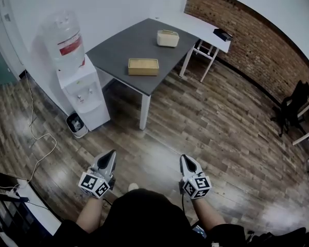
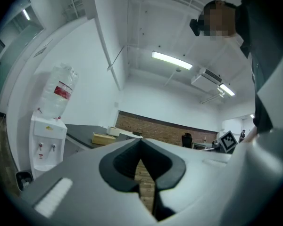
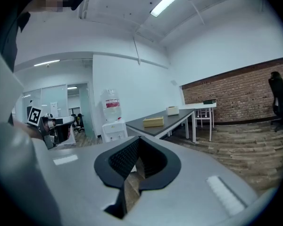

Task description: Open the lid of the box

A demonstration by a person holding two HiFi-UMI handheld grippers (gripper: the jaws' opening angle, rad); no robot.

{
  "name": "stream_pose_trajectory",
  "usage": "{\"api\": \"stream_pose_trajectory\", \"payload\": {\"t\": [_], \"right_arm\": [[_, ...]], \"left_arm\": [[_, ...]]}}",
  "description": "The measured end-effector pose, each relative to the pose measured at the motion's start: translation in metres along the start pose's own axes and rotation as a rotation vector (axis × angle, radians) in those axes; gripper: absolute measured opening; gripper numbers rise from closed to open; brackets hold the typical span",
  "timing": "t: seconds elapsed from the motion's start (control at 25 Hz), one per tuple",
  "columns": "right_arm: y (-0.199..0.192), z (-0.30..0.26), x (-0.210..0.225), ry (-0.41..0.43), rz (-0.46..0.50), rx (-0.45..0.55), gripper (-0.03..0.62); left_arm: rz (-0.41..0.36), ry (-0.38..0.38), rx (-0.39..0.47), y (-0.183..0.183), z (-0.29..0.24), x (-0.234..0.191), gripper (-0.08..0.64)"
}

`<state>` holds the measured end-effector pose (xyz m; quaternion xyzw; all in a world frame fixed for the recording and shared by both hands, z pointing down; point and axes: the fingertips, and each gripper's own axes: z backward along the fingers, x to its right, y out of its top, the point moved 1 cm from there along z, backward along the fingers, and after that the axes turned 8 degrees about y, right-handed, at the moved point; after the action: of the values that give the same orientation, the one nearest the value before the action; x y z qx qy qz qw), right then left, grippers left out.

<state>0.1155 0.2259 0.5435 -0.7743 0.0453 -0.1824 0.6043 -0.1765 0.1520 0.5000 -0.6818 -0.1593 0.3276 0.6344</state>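
Left gripper (image 1: 110, 153) and right gripper (image 1: 185, 158), held side by side over open wooden floor (image 1: 211, 127), well apart from the box.

Both grippers have their jaws together, with nothing between them, and both point toward the grey table (image 1: 118, 48). At far left a cable (image 1: 38, 138) trails across the floor. A water dispenser (image 1: 82, 89) stands just beside the table's left corner. The tan box (image 1: 143, 66) lies flat near the table's near edge, above the white leg (image 1: 143, 111), and its lid appears to be down. A cream box (image 1: 167, 38) sits further back, near the far edge. A white table (image 1: 198, 29) adjoins on the right, along the brick wall (image 1: 247, 35). A black chair (image 1: 293, 104) stands at far right. The floor between the grippers and the table is unobstructed.
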Motion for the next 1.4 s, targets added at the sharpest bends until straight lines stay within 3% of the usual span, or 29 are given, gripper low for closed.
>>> {"api": "stream_pose_trajectory", "payload": {"t": [0.2, 0.56, 0.88, 1.4], "right_arm": [[0.011, -0.043, -0.009, 0.031, 0.006, 0.008, 0.003], [0.011, -0.105, 0.011, 0.082, 0.012, -0.034, 0.003], [0.036, -0.19, 0.056, 0.164, 0.034, -0.031, 0.003], [0.09, -0.291, 0.157, 0.204, 0.019, -0.021, 0.003]], "left_arm": [[-0.007, 0.023, -0.005, 0.003, -0.013, -0.036, 0.0], [-0.018, 0.033, -0.018, 0.005, -0.053, -0.062, 0.0], [-0.024, 0.083, -0.012, 0.007, -0.113, -0.085, 0.0], [-0.038, 0.146, 0.016, 0.022, -0.254, -0.117, 0.0]]}}
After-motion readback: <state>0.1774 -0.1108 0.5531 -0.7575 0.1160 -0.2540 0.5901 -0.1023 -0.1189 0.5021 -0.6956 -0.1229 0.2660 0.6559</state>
